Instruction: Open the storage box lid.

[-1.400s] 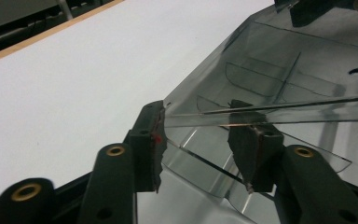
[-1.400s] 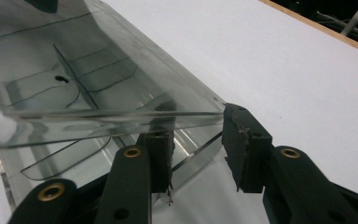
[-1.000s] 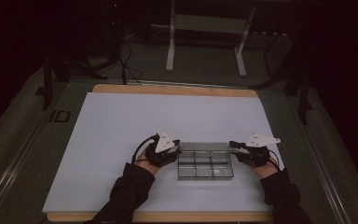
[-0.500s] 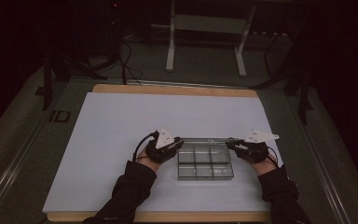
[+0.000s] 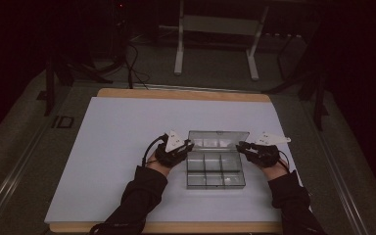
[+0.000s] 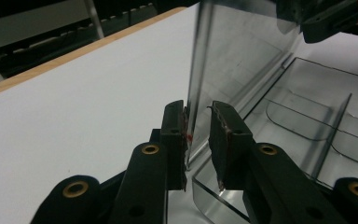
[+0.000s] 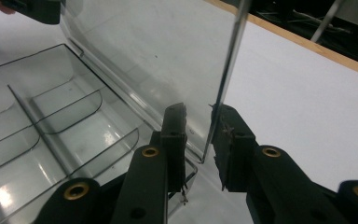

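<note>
A clear plastic compartment box [image 5: 215,172] lies on the white table cover, its lid [image 5: 219,138] raised at the far side. My left gripper [image 5: 190,145] is at the lid's left edge and my right gripper [image 5: 240,146] at its right edge. In the left gripper view the lid's edge [image 6: 192,93] runs between the jaws of my left gripper [image 6: 198,126]; it lies against one pad with a gap to the other, and these jaws have just been closing. In the right gripper view the lid [image 7: 223,70] stands likewise inside my right gripper [image 7: 199,126], close to one pad.
The box's empty compartments [image 7: 51,126] lie beside both grippers. The white cover [image 5: 127,132] spreads wide to the left and beyond the box. A wooden table edge [image 5: 181,94] runs at the far side, with metal stand legs [image 5: 178,44] on the floor behind.
The lid stands higher than before, lifted up from the box. Both hands have stayed at the box's far corners.
</note>
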